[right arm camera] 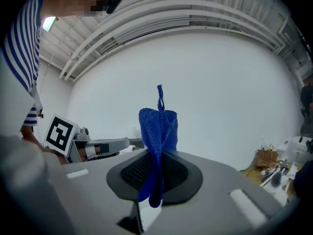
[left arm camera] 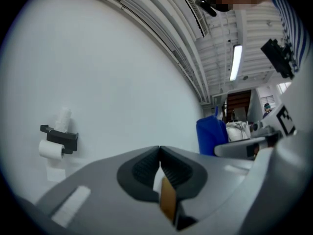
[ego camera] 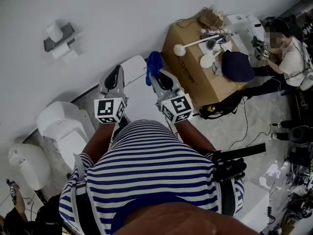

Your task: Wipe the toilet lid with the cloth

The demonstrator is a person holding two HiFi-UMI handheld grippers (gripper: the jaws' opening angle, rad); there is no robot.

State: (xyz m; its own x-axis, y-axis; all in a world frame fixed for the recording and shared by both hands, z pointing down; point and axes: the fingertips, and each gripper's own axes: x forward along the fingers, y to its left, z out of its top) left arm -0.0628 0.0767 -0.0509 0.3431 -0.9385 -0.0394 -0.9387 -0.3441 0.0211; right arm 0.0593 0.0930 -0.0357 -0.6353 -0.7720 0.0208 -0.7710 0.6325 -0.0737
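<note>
In the head view both grippers are raised in front of a white wall, above a white toilet (ego camera: pixel 138 96) whose lid shows between them. My right gripper (ego camera: pixel 155 76) is shut on a blue cloth (ego camera: pixel 153 64). In the right gripper view the cloth (right arm camera: pixel 157 129) stands bunched up out of the closed jaws of the right gripper (right arm camera: pixel 157 154). My left gripper (ego camera: pixel 116 74) is beside it, to the left. The left gripper (left arm camera: pixel 160 151) is shut with nothing in it; the blue cloth (left arm camera: pixel 211 136) shows to its right.
Two more white toilets (ego camera: pixel 63 126) (ego camera: pixel 27 163) stand to the left. A toilet paper holder (ego camera: pixel 58 39) hangs on the wall. At the right are a cardboard box (ego camera: pixel 193 72) with desk lamps, a seated person (ego camera: pixel 288 53) and floor cables (ego camera: pixel 244 126).
</note>
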